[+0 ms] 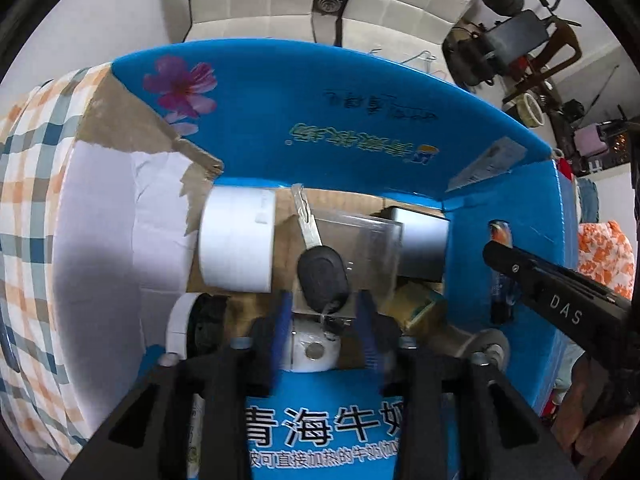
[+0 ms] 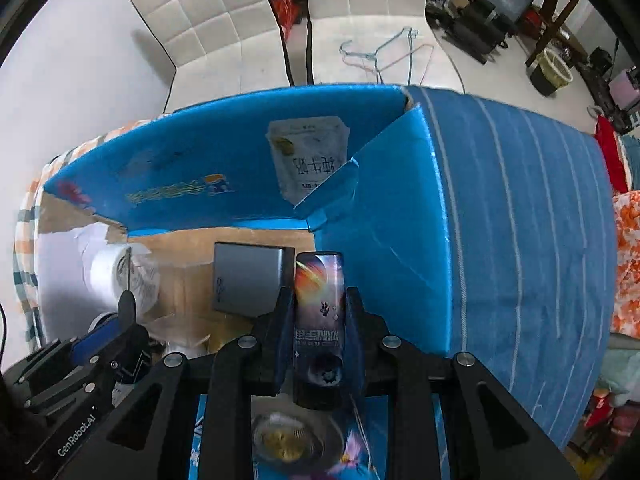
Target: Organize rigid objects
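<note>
Both grippers are over an open blue cardboard box (image 1: 360, 128). My left gripper (image 1: 324, 308) is shut on the ring end of a black car key (image 1: 322, 276), whose silver blade points away into the box. My right gripper (image 2: 320, 312) is shut on a dark tube with a space print (image 2: 319, 304), held near the box's right wall (image 2: 384, 240). The right gripper and tube also show in the left wrist view (image 1: 500, 240). The left gripper with the key shows at the lower left of the right wrist view (image 2: 126, 312).
Inside the box lie a white tape roll (image 1: 238, 240), a grey flat case (image 1: 424, 240), a clear plastic box (image 1: 360, 248), a yellow-green item (image 1: 420, 304) and a white round object (image 1: 316, 348). A checked cloth (image 1: 32, 200) lies left. White chairs (image 2: 224, 20) stand behind.
</note>
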`<state>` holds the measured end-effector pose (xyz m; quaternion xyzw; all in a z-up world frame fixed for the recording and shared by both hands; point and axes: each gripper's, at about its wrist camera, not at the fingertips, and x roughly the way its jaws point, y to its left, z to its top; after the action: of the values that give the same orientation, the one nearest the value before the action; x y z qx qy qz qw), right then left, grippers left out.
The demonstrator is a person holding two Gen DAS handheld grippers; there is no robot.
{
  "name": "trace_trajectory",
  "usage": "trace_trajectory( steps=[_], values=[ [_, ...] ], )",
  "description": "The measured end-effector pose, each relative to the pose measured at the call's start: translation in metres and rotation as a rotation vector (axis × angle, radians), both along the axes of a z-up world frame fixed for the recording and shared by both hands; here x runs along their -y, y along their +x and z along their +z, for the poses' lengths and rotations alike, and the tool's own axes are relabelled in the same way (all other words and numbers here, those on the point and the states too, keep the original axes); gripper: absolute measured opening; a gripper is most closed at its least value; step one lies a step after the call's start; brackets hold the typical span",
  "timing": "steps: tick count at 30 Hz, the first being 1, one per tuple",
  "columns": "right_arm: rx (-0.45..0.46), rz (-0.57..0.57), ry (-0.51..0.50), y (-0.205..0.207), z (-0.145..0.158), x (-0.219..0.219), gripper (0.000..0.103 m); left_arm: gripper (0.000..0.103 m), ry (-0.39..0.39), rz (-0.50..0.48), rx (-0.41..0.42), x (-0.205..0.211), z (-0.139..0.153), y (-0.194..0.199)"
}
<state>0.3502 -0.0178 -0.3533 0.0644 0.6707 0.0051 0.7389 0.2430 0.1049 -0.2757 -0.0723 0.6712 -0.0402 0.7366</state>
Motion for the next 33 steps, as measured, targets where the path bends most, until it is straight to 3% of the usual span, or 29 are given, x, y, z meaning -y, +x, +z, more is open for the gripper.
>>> trace_trajectory(
  steps=[2,4,9,12,15,16,18,22,33],
  values=[
    [0.007,0.026,-0.005,0.002,0.003,-0.003,0.027,0.063,0.008,0.015,0.012,-0.002,0.005,-0.002],
    [-0.002,0.038,0.029,0.005,0.003,-0.004,0.027,0.079,-0.007,0.037,0.03,-0.005,0.01,-0.004],
    [-0.02,0.039,-0.009,0.002,0.006,-0.004,0.03,0.101,0.024,0.031,0.064,-0.007,0.02,-0.008],
    [-0.021,0.037,-0.009,-0.008,0.009,-0.003,0.037,0.103,0.045,0.017,0.066,-0.008,0.02,-0.012],
    [-0.007,0.044,0.034,-0.028,0.016,-0.005,0.067,0.103,0.075,0.017,0.072,-0.017,0.024,-0.023],
    [0.005,0.053,0.032,-0.035,0.019,-0.008,0.073,0.103,0.087,0.018,0.078,-0.018,0.025,-0.025],
    [0.036,0.077,-0.026,-0.051,0.027,-0.017,0.089,0.103,0.13,0.015,0.093,-0.021,0.03,-0.032],
    [0.061,0.077,-0.079,-0.074,0.036,-0.024,0.089,0.103,0.179,0.01,0.119,-0.026,0.039,-0.049],
    [0.088,0.053,-0.066,-0.093,0.067,-0.021,0.089,0.103,0.18,0.045,0.159,-0.029,0.069,-0.068]
  ],
)
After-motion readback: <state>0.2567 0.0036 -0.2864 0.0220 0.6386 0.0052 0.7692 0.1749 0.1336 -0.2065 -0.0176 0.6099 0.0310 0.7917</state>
